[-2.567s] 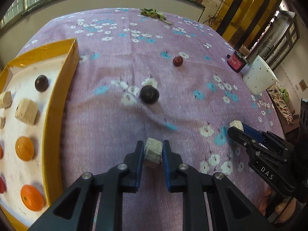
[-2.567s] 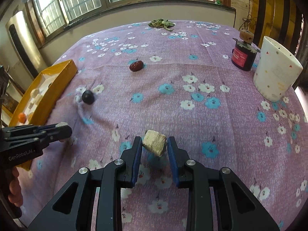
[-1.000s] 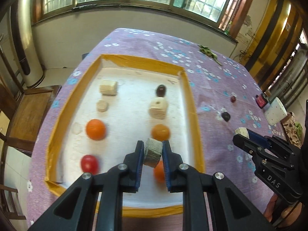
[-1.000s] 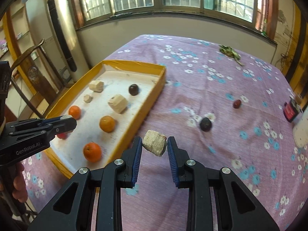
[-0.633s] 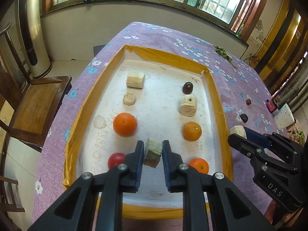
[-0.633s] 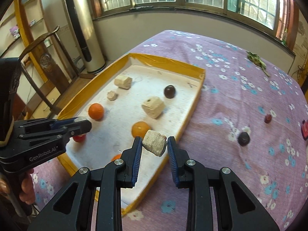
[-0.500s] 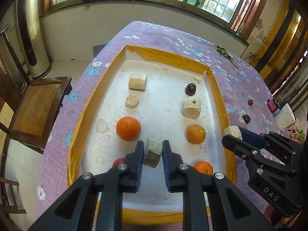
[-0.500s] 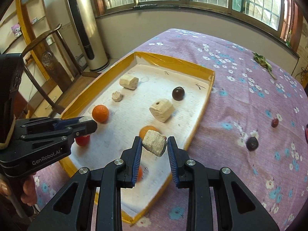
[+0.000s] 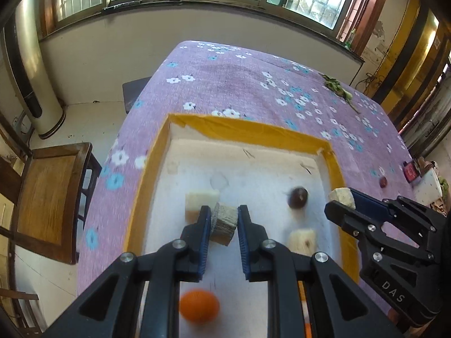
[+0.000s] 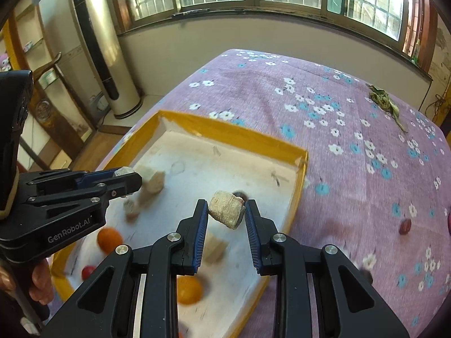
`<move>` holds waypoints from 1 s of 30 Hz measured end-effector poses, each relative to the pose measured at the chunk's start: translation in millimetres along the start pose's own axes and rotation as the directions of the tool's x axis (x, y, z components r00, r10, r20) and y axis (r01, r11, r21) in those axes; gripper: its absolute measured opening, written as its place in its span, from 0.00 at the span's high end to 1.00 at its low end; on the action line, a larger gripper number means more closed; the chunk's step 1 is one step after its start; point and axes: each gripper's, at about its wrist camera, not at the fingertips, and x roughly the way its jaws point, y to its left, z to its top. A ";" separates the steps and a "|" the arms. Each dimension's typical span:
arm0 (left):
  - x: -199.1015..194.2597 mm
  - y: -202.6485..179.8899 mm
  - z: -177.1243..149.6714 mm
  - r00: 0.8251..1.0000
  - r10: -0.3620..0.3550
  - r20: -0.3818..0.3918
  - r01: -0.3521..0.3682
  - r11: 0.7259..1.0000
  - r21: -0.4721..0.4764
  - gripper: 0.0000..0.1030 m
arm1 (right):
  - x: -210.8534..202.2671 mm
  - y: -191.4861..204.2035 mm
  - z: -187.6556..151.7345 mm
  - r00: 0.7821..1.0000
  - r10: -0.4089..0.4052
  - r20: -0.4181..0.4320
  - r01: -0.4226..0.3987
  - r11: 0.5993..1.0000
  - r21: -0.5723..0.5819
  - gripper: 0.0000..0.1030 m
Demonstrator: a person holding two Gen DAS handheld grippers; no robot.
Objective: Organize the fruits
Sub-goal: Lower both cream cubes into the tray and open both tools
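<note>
Both grippers over the tray, each clamped on a pale chunk.

Left gripper [image 9: 224,224]: fingers [image 9: 203,225] closed narrow on a greyish-tan chunk [image 9: 224,222], held above the white tray floor. Nearest below it an orange [image 9: 199,305]; just behind the left finger a pale block [image 9: 200,200] lies on the floor. Right gripper [image 10: 226,214]: fingers closed narrow on a tan chunk [image 10: 227,209], tilted, held over the tray's right half. Under it an orange [image 10: 189,288] and a pale cube [image 10: 214,249]; a dark round fruit [image 9: 297,196] sits further in. Yellow-rimmed tray [image 9: 251,125] rests on a purple floral tabletop [image 10: 352,129]. Outside the tray, a small red fruit [image 10: 405,226] on the cloth; green leaves [image 10: 383,97] near the far edge.
</note>
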 end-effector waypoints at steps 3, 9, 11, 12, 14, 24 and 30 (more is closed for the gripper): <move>21.3 3.4 14.6 1.000 0.006 -0.019 -0.006 1.000 -0.009 0.79 | 20.5 -9.1 16.1 1.000 -0.007 -0.014 0.007 1.000 0.019 0.74; 49.8 8.3 37.0 0.999 -0.012 -0.048 0.010 0.998 -0.057 0.79 | 54.5 -13.6 29.8 0.998 -0.017 -0.061 0.017 1.000 -0.002 0.74; 56.1 8.2 40.3 0.998 -0.025 -0.057 0.022 0.998 -0.054 0.78 | 64.3 -12.5 29.9 0.997 -0.022 -0.074 0.020 1.000 -0.017 0.74; 56.3 7.1 41.5 0.999 -0.022 -0.050 0.020 0.999 -0.049 0.78 | 68.2 -12.0 29.6 0.997 -0.022 -0.080 0.020 0.999 -0.025 0.74; 58.1 5.3 44.2 0.999 -0.013 -0.044 0.012 0.999 -0.032 0.78 | 76.8 -10.7 28.2 0.994 -0.034 -0.101 0.030 0.999 -0.046 0.74; 74.3 15.0 40.5 0.997 0.004 -0.083 -0.008 0.999 -0.054 0.77 | 85.7 -8.4 26.5 0.987 -0.051 -0.153 0.038 0.995 -0.089 0.67; 61.4 21.3 34.6 0.996 0.065 -0.065 -0.069 0.996 -0.055 0.76 | 63.2 -21.8 20.8 0.990 -0.080 -0.116 0.076 0.996 -0.039 0.64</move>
